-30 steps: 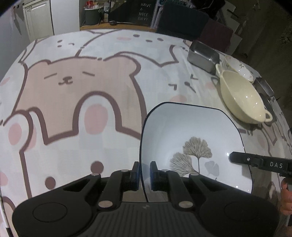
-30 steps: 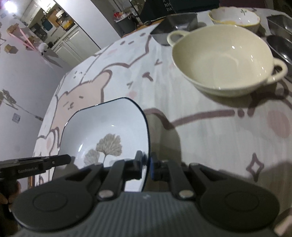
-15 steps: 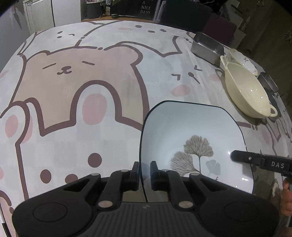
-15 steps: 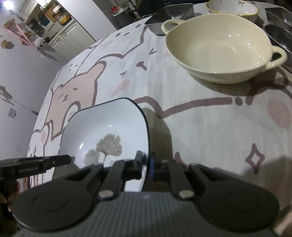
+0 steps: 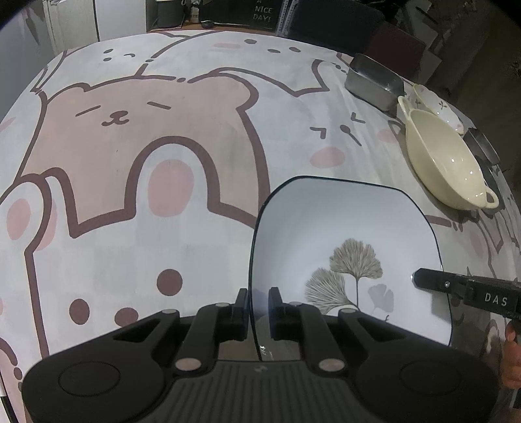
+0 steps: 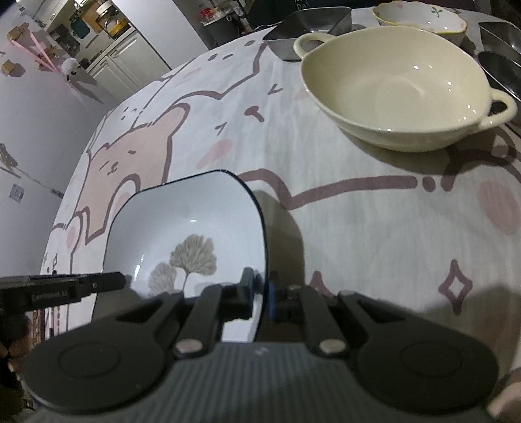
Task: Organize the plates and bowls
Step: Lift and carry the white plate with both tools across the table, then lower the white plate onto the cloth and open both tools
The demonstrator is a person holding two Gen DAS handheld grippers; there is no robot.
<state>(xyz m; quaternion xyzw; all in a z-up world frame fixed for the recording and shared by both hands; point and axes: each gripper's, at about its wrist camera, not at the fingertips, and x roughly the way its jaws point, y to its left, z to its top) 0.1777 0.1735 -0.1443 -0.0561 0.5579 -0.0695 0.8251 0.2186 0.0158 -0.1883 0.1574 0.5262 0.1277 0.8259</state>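
Note:
A white square plate (image 5: 345, 227) with a dark rim and a ginkgo leaf print is held between both grippers, above the tablecloth. My left gripper (image 5: 258, 312) is shut on its left rim. My right gripper (image 6: 261, 293) is shut on its right rim; the plate also shows in the right wrist view (image 6: 182, 221). The right gripper's finger (image 5: 456, 286) shows at the plate's far side in the left view. A cream two-handled bowl (image 6: 390, 91) stands on the table beyond the plate, to the right (image 5: 446, 162).
A small flowered bowl (image 6: 420, 19) and metal trays (image 6: 309, 22) stand behind the cream bowl. More metal containers (image 6: 501, 65) sit at the right edge. The bear-print tablecloth (image 5: 130, 146) spreads to the left.
Both grippers and the plate have moved over the table; the cream bowl now appears nearer in the right view and the bear print has shifted in the left view.

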